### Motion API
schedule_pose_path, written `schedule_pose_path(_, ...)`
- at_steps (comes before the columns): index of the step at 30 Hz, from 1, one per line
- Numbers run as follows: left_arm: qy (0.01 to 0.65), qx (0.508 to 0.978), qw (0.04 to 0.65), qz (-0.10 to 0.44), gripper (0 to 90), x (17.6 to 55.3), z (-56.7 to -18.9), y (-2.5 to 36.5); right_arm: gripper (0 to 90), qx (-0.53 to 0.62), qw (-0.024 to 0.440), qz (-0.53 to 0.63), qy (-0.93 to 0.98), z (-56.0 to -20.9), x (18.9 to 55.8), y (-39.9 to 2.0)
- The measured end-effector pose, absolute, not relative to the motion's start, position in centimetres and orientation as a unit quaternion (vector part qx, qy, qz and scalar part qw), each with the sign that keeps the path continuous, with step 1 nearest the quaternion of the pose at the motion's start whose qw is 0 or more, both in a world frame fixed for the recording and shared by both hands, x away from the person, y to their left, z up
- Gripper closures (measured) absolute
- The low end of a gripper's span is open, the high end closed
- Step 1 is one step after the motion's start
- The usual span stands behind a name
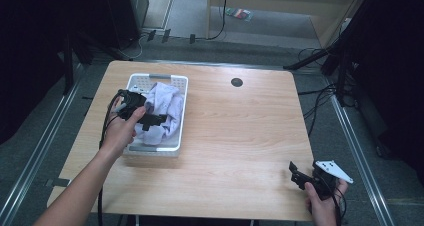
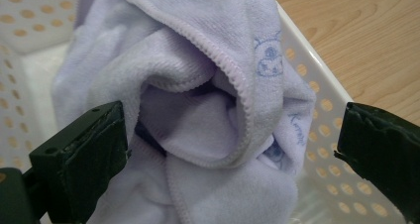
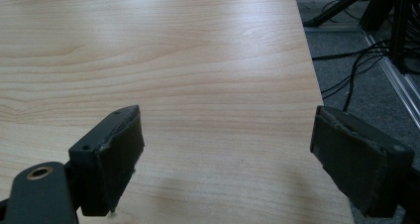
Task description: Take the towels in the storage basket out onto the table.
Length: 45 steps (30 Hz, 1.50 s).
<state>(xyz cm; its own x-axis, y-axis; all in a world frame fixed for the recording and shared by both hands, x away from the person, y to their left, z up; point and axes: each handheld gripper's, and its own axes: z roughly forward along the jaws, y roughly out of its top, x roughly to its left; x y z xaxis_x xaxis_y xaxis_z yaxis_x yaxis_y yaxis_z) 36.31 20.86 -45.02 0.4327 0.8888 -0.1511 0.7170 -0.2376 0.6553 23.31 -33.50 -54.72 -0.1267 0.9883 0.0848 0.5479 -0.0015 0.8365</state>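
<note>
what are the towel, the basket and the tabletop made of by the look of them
Lavender towel: soft, matte terry or microfibre by its fuzzy nap, stitched hem and printed blue cartoon. White basket: moulded plastic, slightly glossy, with rows of punched round holes. Table: light wood-grain top with a smooth sheen, probably laminate rather than solid wood.

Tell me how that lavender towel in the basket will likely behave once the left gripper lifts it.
The lavender towel lies bunched in soft folds, so it will probably hang limp and unfold when lifted. Its fuzzy pile should give the open jaws of the left gripper decent grip. The perforated white basket looks light and could shift if the towel snags.
</note>
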Motion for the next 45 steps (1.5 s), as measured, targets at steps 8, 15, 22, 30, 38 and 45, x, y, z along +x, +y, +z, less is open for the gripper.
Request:
schedule_pose_path(8,0.534,0.771,0.327,0.119,0.0,37.7,-45.8,19.8,13.3,0.595,0.285,0.384,0.646,-54.7,23.3,-33.5)
schedule_pose_path(15,0.544,0.773,0.299,0.134,0.0,38.5,-46.4,18.8,13.3,0.593,0.284,0.385,0.648,-54.7,23.3,-33.5)
schedule_pose_path(22,0.559,0.772,0.265,0.147,0.0,39.5,-47.0,18.0,13.3,0.591,0.285,0.384,0.650,-54.7,23.3,-33.5)
schedule_pose_path(30,0.580,0.774,0.211,0.141,0.0,41.2,-48.8,18.2,13.3,0.590,0.284,0.385,0.651,-54.7,23.3,-33.5)
schedule_pose_path(38,0.601,0.774,0.166,0.106,0.0,42.2,-50.7,18.5,13.3,0.589,0.284,0.386,0.650,-54.7,23.3,-33.5)
schedule_pose_path(45,0.599,0.781,0.147,0.094,2.5,42.5,-51.5,18.6,13.3,0.591,0.283,0.386,0.650,-54.7,23.3,-33.5)
